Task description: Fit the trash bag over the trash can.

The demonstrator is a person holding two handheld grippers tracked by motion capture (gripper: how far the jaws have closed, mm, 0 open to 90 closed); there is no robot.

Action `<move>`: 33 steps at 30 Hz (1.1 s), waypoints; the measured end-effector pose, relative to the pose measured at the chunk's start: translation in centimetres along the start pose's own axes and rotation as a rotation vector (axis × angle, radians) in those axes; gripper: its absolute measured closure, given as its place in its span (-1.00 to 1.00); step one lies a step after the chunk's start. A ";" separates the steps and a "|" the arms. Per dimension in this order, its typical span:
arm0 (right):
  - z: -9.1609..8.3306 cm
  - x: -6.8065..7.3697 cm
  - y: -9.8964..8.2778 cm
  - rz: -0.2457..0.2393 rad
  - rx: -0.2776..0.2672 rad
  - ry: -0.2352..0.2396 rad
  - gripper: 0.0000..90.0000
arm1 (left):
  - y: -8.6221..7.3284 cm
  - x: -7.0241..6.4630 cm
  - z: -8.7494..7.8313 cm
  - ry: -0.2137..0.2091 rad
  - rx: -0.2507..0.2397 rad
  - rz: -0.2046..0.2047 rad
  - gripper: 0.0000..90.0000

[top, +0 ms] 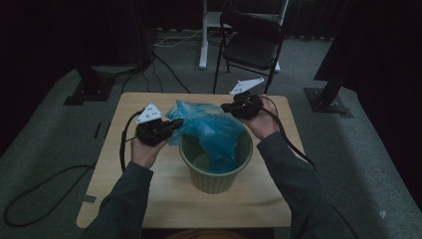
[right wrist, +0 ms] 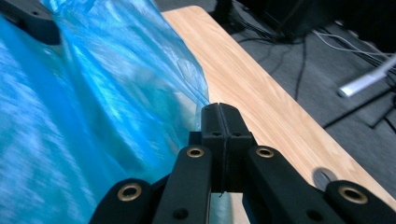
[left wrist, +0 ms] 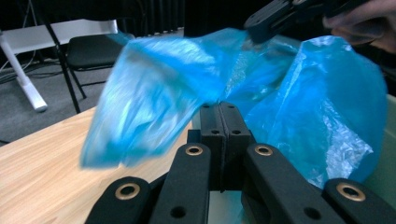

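High view: a green ribbed bin (top: 215, 167) stands near the middle of the table (top: 149, 199), a little toward the right edge, with a blue plastic bag (top: 214, 130) half in it and half bunched above its far rim. The left gripper (top: 171, 124) sits at the bag's left side, toward the table's left edge, with its jaws together on the film; the right gripper (top: 228, 107) is at the bag's far right, near the table's far edge, with its jaws likewise together on the film. No brand, label or writing can be read on the bag, the bin or either gripper. A black chair (top: 251, 42) stands on the floor beyond the far edge. The left gripper view adds what the high view cannot: the left gripper (left wrist: 219, 106) has its two jaws pressed flat together with the bag (left wrist: 322, 116) film pinched at their tips, the right gripper (left wrist: 254, 28) biting the bag's upper edge at the top of the frame, and the chair (left wrist: 95, 49) behind. The right gripper view shows the right gripper (right wrist: 219, 108) with its jaws shut tight on a fold of the bag (right wrist: 93, 107), the left gripper (right wrist: 28, 18) at the top left corner on the same film, and the table (right wrist: 261, 98) edge running alongside. The bin's green wall is hard to make out in either gripper view.
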State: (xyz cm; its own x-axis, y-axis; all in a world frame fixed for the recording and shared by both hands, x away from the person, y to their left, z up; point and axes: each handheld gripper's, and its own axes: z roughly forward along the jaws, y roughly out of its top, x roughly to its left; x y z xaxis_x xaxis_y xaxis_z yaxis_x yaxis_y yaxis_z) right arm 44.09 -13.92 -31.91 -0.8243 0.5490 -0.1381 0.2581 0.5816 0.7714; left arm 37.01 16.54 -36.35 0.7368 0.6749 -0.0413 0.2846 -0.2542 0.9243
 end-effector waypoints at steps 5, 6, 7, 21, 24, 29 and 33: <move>-0.5 -0.5 -0.5 0.036 0.019 -0.030 1.00 | -0.5 0.5 -0.5 0.011 0.004 -0.013 1.00; -0.6 -1.0 -1.0 0.063 0.024 -0.043 1.00 | -0.7 0.7 -0.6 0.013 0.007 -0.019 0.99; -0.6 -1.0 -1.0 0.063 0.024 -0.043 1.00 | -0.7 0.7 -0.6 0.013 0.007 -0.019 0.99; -1.9 -1.2 -1.8 0.030 -0.076 0.064 0.44 | -0.3 0.1 -0.4 0.005 0.004 -0.007 0.90; -1.7 -0.9 -1.4 0.021 -0.078 0.075 0.35 | -0.2 0.0 -0.3 0.003 -0.001 -0.006 0.90; -0.8 -0.9 -0.5 0.001 -0.067 0.060 0.28 | 0.0 -0.2 -0.2 -0.005 -0.003 0.005 0.90; -0.1 -1.3 -0.1 0.000 -0.056 0.055 0.24 | 0.0 -0.3 -0.1 -0.021 0.001 0.018 0.95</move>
State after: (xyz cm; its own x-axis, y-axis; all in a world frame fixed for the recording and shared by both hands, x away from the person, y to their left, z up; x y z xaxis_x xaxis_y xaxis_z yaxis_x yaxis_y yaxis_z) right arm 45.10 -14.82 -31.76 -0.8511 0.5144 -0.1052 0.2308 0.5464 0.8051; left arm 36.75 16.41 -36.34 0.7542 0.6558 -0.0325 0.2717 -0.2666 0.9247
